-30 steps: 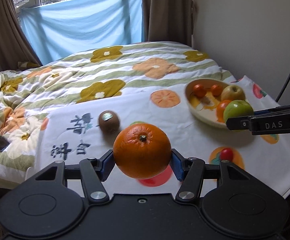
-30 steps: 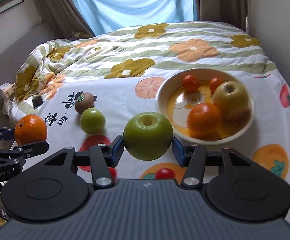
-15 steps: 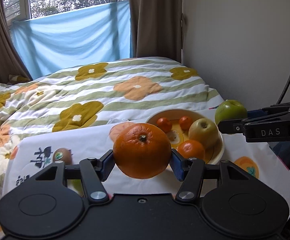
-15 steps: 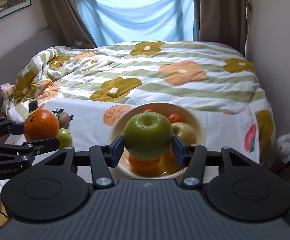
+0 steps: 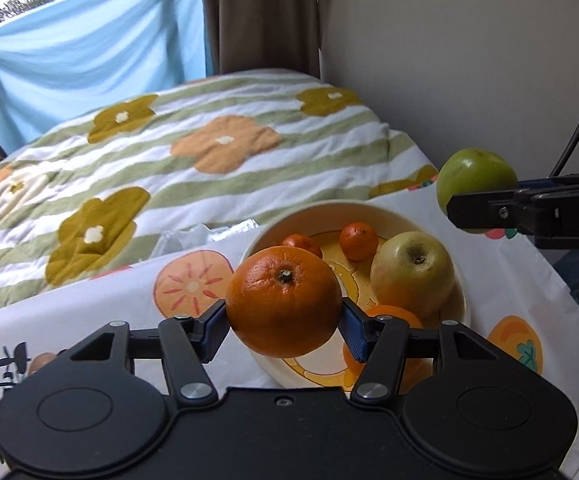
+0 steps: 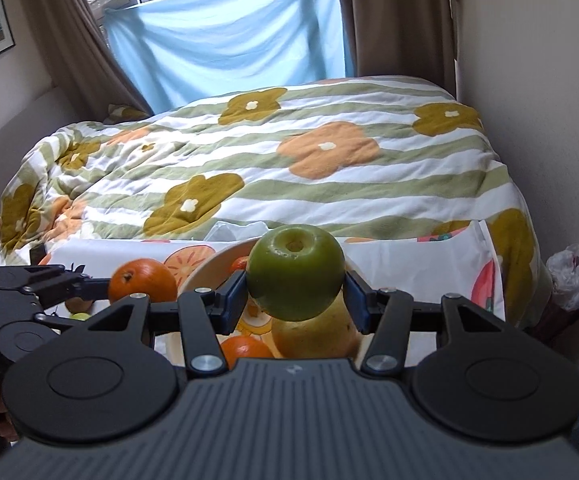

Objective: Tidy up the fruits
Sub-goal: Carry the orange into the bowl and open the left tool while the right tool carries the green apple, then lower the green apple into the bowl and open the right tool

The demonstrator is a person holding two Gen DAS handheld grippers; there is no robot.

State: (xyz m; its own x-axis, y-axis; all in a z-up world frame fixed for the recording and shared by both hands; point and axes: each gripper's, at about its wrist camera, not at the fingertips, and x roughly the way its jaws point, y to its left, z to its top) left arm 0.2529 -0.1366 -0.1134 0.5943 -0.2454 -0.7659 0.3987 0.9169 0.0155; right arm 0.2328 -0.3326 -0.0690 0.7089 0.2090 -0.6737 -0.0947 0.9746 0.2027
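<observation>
- Carrying, in the left wrist view: the left gripper (image 5: 284,307) has its fingers clamped on an orange (image 5: 283,300) just above the near-left rim of the bowl (image 5: 373,206); lowering likely comes next, into the bare floor beneath, clear of the yellow apple (image 5: 411,274).
- In the right wrist view: the right gripper (image 6: 295,276) fingers clasp a green apple (image 6: 295,270) above the bowl (image 6: 205,270); the yellow apple (image 6: 317,334) lies directly below, leaving little room.

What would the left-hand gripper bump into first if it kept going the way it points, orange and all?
Probably the bowl: the left gripper points down into it with the orange, roughly toward its near rim. Depth is hard to judge here.
</observation>
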